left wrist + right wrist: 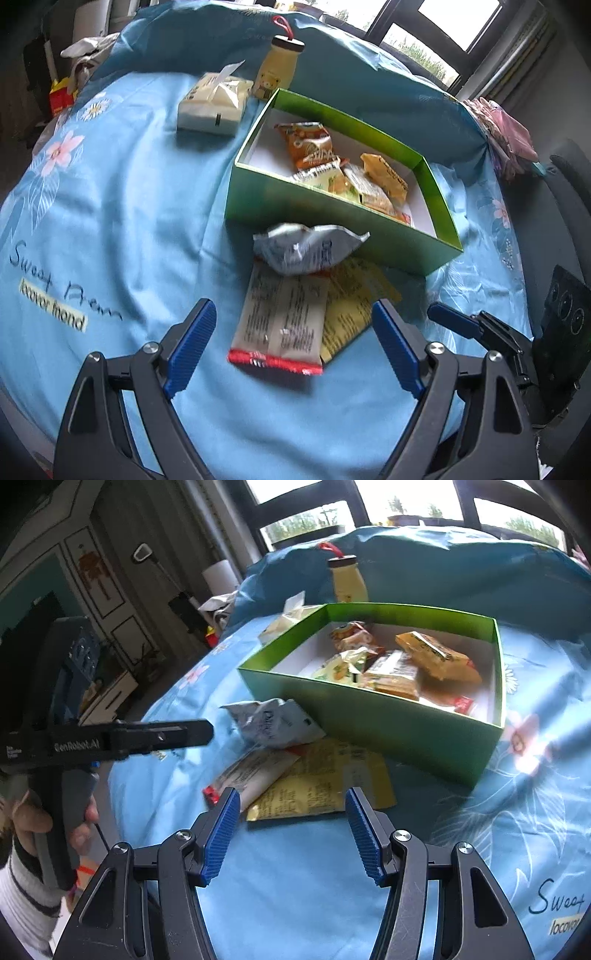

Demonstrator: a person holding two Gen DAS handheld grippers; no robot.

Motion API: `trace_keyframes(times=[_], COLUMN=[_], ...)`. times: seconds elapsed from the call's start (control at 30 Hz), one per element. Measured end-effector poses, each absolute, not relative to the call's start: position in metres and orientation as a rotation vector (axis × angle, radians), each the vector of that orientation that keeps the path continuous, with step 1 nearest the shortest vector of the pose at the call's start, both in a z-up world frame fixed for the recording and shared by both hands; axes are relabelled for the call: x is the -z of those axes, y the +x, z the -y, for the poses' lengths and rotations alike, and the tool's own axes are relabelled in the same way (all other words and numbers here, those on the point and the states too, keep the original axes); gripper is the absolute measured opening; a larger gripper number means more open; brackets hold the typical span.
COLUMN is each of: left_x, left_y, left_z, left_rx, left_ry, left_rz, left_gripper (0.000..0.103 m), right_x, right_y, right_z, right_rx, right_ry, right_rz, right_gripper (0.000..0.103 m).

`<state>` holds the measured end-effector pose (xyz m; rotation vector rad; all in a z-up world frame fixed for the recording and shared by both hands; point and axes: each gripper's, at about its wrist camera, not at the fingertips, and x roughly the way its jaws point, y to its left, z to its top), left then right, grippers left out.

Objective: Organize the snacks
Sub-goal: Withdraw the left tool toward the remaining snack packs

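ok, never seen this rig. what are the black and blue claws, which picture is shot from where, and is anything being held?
No robot: a person carries a hand-held gripper in each hand, each with a fisheye camera looking along its blue fingers. One picture looks past the left hand-held gripper, the other past the right hand-held gripper. Both are open and hold nothing. On the blue bedsheet sits a green box with snacks inside; three packets lie before it: a silver packet, a white packet and a yellow packet.
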<state>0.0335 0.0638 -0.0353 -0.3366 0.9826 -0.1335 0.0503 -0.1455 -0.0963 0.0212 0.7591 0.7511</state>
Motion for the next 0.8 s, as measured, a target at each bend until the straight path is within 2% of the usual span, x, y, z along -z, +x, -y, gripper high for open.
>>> trace_keyframes(times=[0.43, 0.8], left_x=[0.037, 0.049], left_y=[0.001, 0.007], left_z=[-0.083, -0.101], left_rx=[0.1, 0.095], left_ry=[-0.412, -0.464], left_rz=[-0.96, -0.964], left_gripper=[0.087, 0.087], right_x=[0.093, 0.092], right_y=[0.045, 0.047], right_z=[0.14, 0.111], right_rx=[-0.74, -0.755], right_ry=[0.076, 0.014], right_rz=[-0.775, -0.79], right_gripper=[0.06, 0.06])
